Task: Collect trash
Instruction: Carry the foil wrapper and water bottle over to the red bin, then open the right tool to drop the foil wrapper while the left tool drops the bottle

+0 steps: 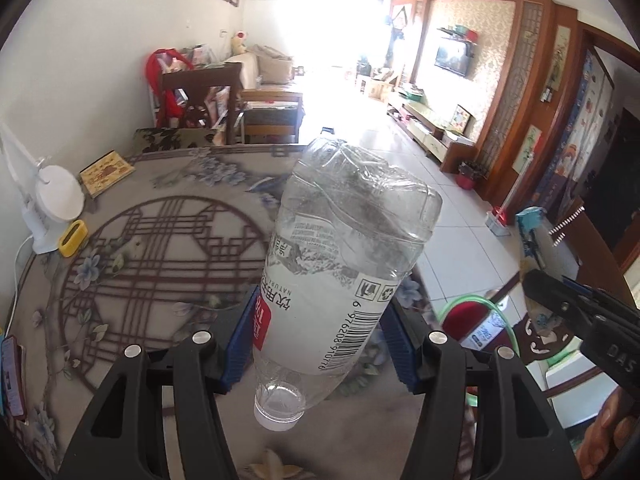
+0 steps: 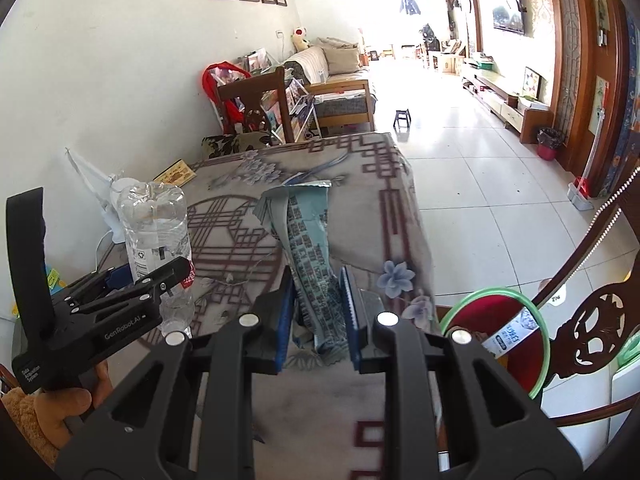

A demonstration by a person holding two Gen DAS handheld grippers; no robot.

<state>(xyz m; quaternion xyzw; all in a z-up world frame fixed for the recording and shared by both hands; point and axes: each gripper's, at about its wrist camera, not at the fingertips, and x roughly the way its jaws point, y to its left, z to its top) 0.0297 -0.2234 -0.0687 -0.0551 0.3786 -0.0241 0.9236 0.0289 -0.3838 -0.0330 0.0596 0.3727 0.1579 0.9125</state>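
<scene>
The left gripper (image 1: 320,340) is clamping a clear plastic bottle (image 1: 344,264) between its blue pads, gripping the labelled middle. The bottle is pointing cap-down toward the camera, its crumpled base tilting up and away. It looks empty and is hanging above the table (image 1: 120,248), touching nothing else.

The right gripper (image 2: 316,312) is pinching a crumpled blue-grey wrapper (image 2: 308,240) between its pads, which are sitting nearly together on the thin foil. The wrapper is standing up out of the jaws, its printed top flaring open above the table edge.

In the right wrist view the left gripper is showing at the left edge, with a hand (image 2: 68,404) wrapping its handle.

Beside the table's right corner, near the floor, a bin (image 2: 536,320) with a green rim and red inside is sitting just next to a carved wooden chair (image 2: 596,336). A white-labelled item is lying inside it.

A patterned cloth is covering the table. At its far left a white lamp (image 1: 56,200), a yellow object (image 1: 74,238) and a yellow box (image 1: 106,172) are resting near the wall.
</scene>
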